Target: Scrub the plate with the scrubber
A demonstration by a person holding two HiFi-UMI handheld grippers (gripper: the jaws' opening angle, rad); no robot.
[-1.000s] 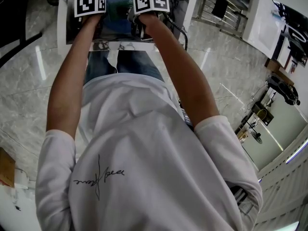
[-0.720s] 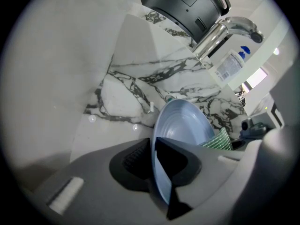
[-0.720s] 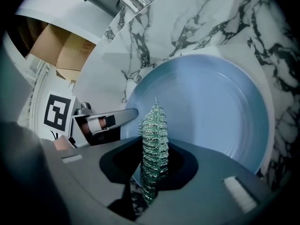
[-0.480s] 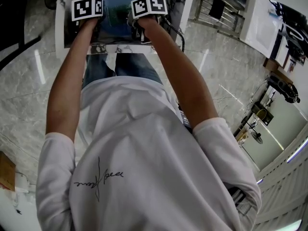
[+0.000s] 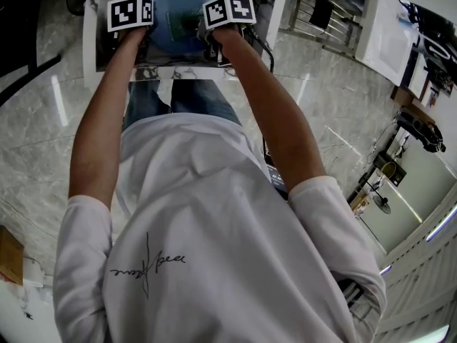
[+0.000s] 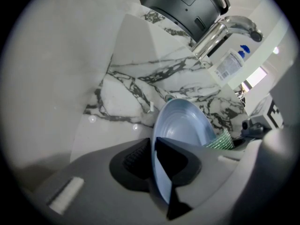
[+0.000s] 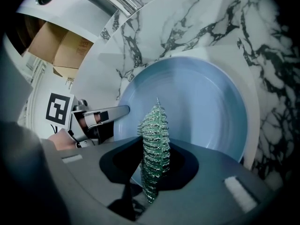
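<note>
In the head view, the plate [image 5: 178, 13] shows as a fuller blue disc between your two marker cubes than it did a second ago. Your right gripper [image 5: 228, 11] has slid a little right and lower, while your left gripper [image 5: 130, 13] has barely moved. I read that as a scrubbing stroke under way across the plate's face, above the marble sink [image 5: 91, 41]. This view hides both sets of jaws behind the cubes. The left gripper view fills that in: your jaws are clamped on the plate's rim, one pad on each face, holding it on edge over the sink. The faucet [image 6: 225, 27] and a labelled bottle [image 6: 229, 64] sit beyond, and a sliver of the green scrubber [image 6: 221, 139] peeks out at the plate's lower right edge. The right gripper view shows what neither of the others does: your jaws pinch the scrubber edge-on, and it stands upright before the plate's hollow face, with the left gripper at the rim on the left. This view doesn't settle whether the mesh is actually pressing the surface, though the left one suggests it meets the plate near the rim.
</note>
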